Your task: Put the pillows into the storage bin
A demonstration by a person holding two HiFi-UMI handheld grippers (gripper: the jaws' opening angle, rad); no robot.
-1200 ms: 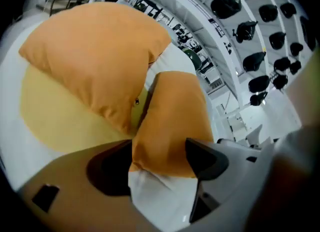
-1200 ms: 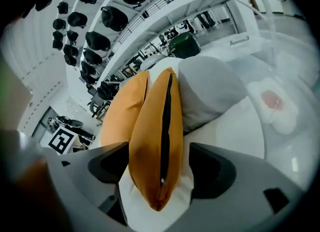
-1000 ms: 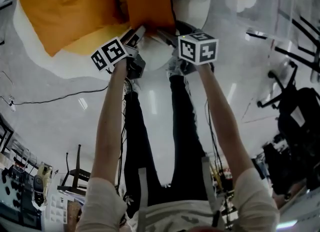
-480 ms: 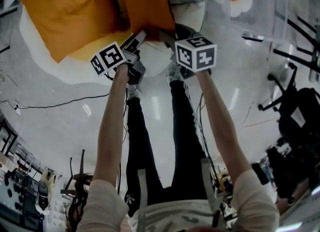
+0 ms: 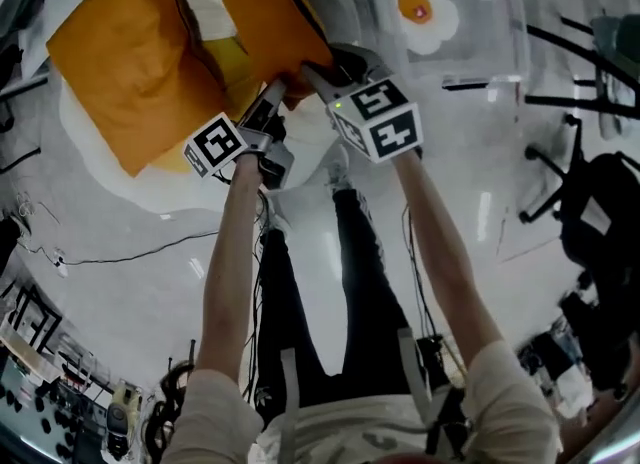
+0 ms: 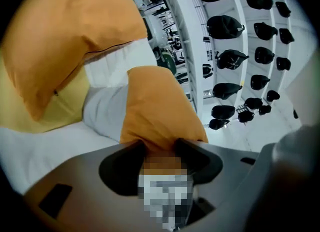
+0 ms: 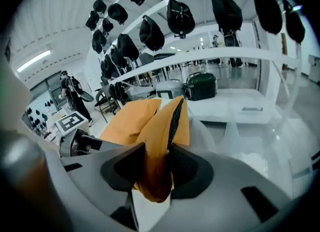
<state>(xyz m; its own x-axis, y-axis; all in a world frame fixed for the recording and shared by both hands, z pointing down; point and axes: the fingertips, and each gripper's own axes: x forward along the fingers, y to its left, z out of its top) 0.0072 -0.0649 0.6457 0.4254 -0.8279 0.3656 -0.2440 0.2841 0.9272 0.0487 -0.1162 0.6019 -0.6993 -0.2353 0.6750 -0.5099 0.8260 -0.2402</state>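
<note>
Got my left arm [image 5: 230,252] and right arm [image 5: 440,242] stretched out ahead, left gripper [image 5: 272,102] and right gripper [image 5: 318,74] close together. Jaws on both just been closing, each pinching the pillow [image 5: 270,12] edge.

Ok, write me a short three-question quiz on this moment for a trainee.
1. True or false: the left gripper is empty.
2. What does the right gripper clamp? A) a towel B) the orange pillow C) a box
3. How many orange pillows show in the head view?

Key:
1. False. Its jaws, which have just been closing, pinch the orange pillow's edge.
2. B. Its jaws have just been closing on that pillow too.
3. Two: the held one and the other pillow to its left.
</note>
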